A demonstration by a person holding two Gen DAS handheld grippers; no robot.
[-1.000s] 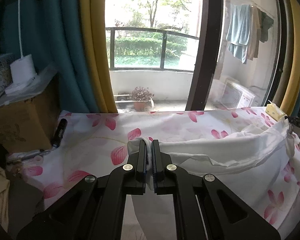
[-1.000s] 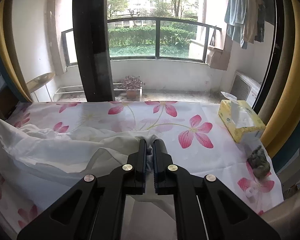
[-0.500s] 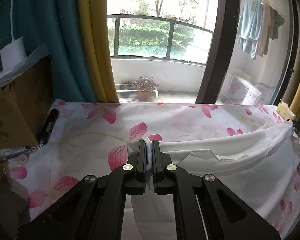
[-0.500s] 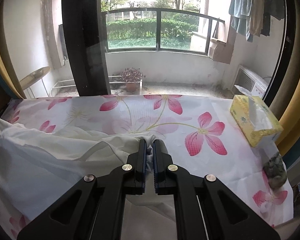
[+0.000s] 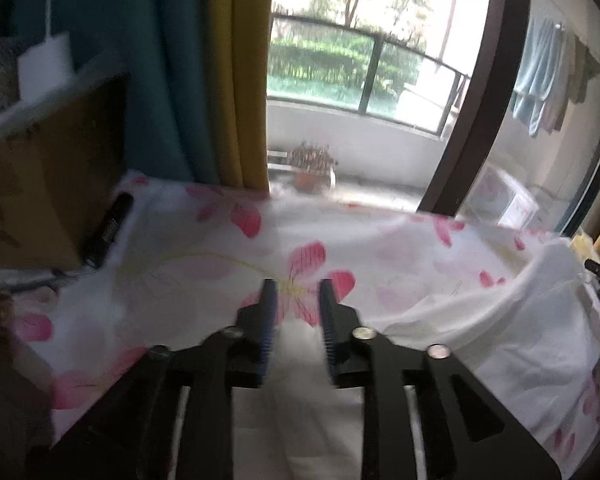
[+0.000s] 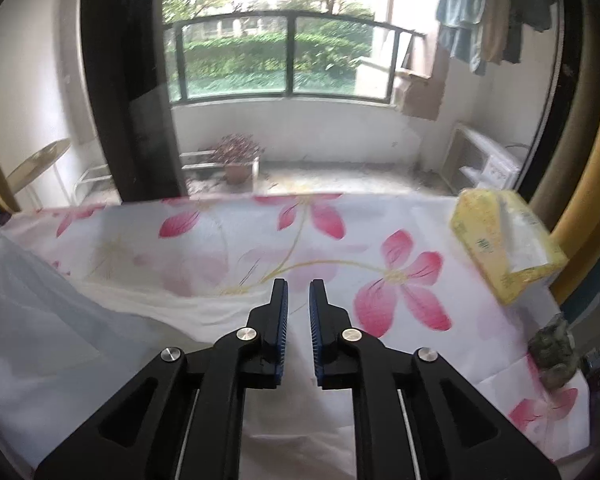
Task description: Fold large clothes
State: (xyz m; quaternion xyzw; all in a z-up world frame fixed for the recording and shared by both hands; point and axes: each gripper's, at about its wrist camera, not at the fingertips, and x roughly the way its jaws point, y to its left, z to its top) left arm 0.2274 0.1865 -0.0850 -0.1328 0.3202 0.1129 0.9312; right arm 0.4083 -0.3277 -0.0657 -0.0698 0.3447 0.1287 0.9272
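Note:
A large white garment (image 5: 512, 336) lies on the flowered tablecloth (image 5: 204, 264). In the left wrist view its left corner rests between and below the jaws of my left gripper (image 5: 296, 286), which is open and no longer pinches it. In the right wrist view the garment (image 6: 60, 332) spreads to the left and passes under my right gripper (image 6: 298, 285), which is open with a narrow gap and holds nothing. The cloth under both grippers is partly hidden by the fingers.
A yellow tissue box (image 6: 504, 244) sits at the table's right edge, with a dark greenish lump (image 6: 552, 348) in front of it. A black tube (image 5: 108, 232) and a cardboard box (image 5: 40, 188) stand at the left. Curtains and a glass balcony door lie beyond the table.
Both grippers have opened and let go of the garment's corners, which have dropped onto the tablecloth. Both grippers have moved forward over the table.

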